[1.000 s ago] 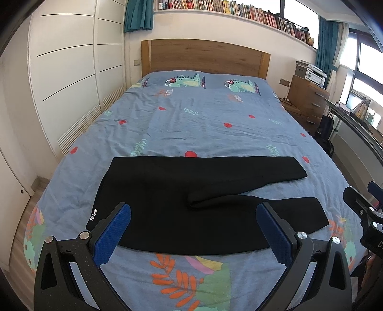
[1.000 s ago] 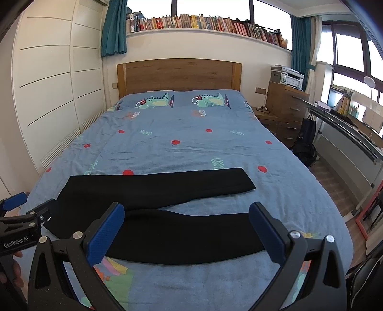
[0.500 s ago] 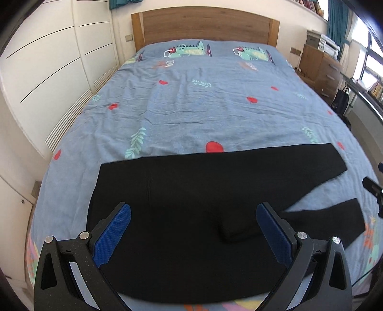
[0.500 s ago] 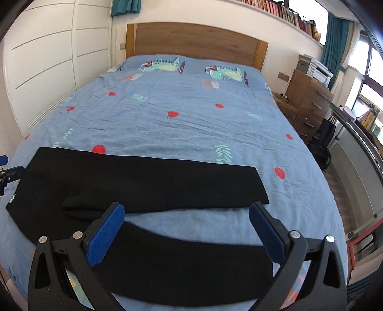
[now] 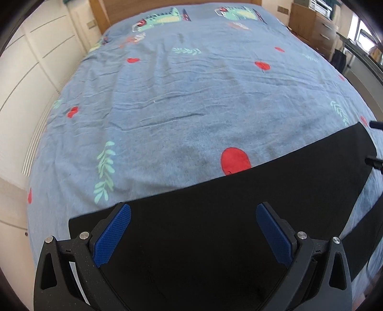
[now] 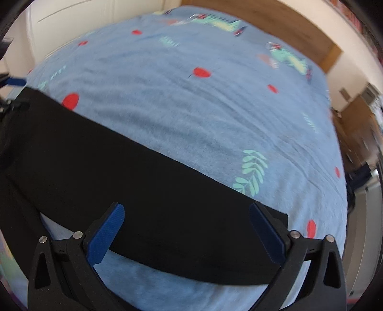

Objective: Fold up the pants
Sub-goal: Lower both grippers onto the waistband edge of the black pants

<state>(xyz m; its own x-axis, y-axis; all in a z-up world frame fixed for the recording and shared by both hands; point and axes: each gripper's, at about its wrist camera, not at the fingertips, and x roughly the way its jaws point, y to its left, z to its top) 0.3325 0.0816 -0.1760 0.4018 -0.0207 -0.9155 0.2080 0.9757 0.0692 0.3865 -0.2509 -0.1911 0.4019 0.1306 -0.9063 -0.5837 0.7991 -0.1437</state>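
Observation:
Black pants (image 5: 239, 203) lie flat across the near part of the bed, legs spread apart to the right. My left gripper (image 5: 194, 215) is open and empty, low over the waist end, near its far left corner. In the right wrist view the far leg of the pants (image 6: 155, 191) runs across the frame. My right gripper (image 6: 186, 215) is open and empty, low over the leg's cuff end. The near leg is mostly hidden under the grippers.
The bed has a blue patterned cover (image 5: 191, 100) with red dots and leaves. A wooden headboard (image 6: 275, 31) is at the far end. White wardrobe doors (image 5: 31, 62) stand at the left, a wooden dresser (image 5: 313, 21) at the far right.
Both grippers have moved forward and down, close over the pants: the left toward the waist's far edge, the right toward the far leg's cuff. Both stay open.

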